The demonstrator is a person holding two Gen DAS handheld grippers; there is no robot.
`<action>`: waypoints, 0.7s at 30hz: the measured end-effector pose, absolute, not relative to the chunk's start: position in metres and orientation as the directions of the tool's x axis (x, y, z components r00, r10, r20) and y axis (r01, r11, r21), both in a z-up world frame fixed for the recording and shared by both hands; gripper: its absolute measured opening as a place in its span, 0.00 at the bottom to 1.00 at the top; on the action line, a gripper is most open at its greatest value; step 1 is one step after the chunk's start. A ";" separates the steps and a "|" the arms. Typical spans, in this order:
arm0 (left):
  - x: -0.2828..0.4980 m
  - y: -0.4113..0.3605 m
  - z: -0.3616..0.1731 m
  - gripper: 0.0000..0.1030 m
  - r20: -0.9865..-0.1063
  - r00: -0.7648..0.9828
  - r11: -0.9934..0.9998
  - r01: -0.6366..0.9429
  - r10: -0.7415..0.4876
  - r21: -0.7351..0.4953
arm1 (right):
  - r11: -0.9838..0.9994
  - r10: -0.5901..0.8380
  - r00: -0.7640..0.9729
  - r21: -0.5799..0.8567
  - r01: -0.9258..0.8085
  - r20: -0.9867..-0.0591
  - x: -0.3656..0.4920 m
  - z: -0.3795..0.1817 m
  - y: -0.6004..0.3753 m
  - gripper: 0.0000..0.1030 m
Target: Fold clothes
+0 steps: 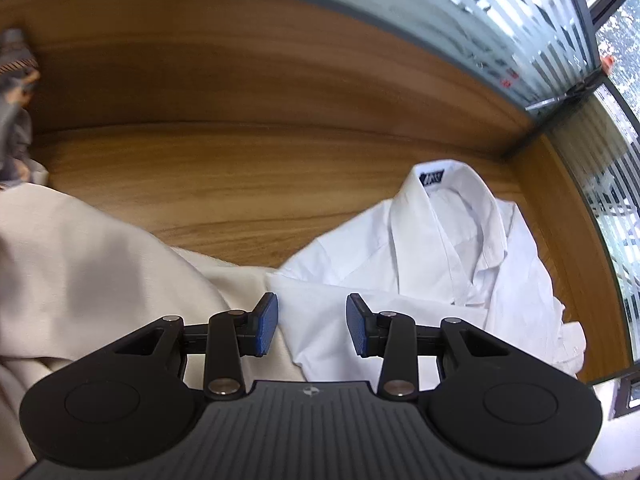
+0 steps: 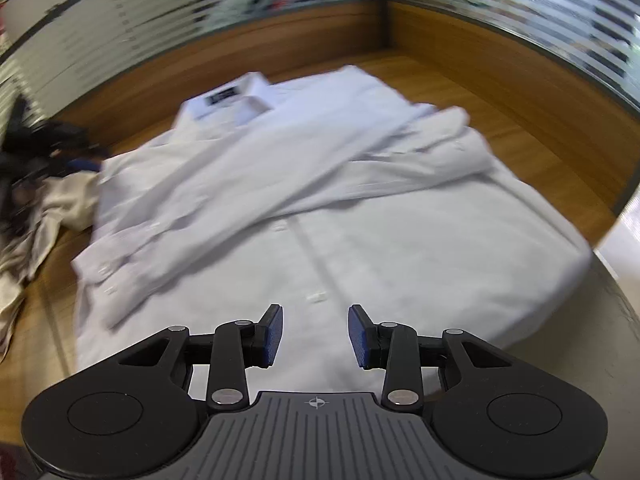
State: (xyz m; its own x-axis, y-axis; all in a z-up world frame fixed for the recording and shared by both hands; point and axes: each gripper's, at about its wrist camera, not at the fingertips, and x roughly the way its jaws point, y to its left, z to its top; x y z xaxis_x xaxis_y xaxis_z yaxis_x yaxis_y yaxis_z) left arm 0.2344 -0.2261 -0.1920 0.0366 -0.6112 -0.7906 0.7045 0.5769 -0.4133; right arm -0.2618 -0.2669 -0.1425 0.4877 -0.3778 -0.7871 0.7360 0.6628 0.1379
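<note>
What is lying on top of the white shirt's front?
Both sleeves lie crossed over the white shirt, covering the upper placket. Lower buttons show; what the shirt hides beneath cannot be seen.

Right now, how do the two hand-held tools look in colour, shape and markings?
Both look alike. The left tool and the right tool each have two black linkage arms with silver pivot pins, ending in flat blue ribbed pads. Behind them sit two round black housings and a grey ribbed plate with a small cross-in-circle mark. No cables, hands or sleeves show.
</note>
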 end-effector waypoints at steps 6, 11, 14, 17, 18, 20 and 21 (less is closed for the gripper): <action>0.240 -0.223 -0.199 0.35 -0.763 0.004 0.541 0.708 -0.646 -0.454 | 0.699 -0.366 0.511 0.132 0.703 -0.778 -0.227 -0.149 -0.202 0.39; 0.248 -0.213 -0.201 0.35 -0.724 -0.087 0.490 0.681 -0.684 -0.545 | 0.675 -0.397 0.500 0.124 0.727 -0.770 -0.198 -0.163 -0.143 0.39; 0.248 -0.213 -0.201 0.35 -0.715 -0.120 0.467 0.682 -0.688 -0.563 | 0.662 -0.411 0.476 0.104 0.742 -0.778 -0.185 -0.175 -0.110 0.39; 0.249 -0.211 -0.205 0.35 -0.711 -0.136 0.468 0.664 -0.690 -0.582 | 0.655 -0.415 0.455 0.089 0.750 -0.788 -0.174 -0.184 -0.085 0.39; 0.250 -0.211 -0.207 0.35 -0.710 -0.139 0.470 0.659 -0.690 -0.587 | 0.656 -0.418 0.450 0.081 0.751 -0.789 -0.170 -0.186 -0.078 0.40; 0.250 -0.209 -0.210 0.35 -0.705 -0.141 0.474 0.647 -0.695 -0.597 | 0.662 -0.429 0.442 0.058 0.747 -0.788 -0.161 -0.189 -0.068 0.41; 0.251 -0.208 -0.211 0.35 -0.701 -0.142 0.477 0.638 -0.699 -0.605 | 0.667 -0.437 0.437 0.043 0.744 -0.787 -0.157 -0.190 -0.063 0.41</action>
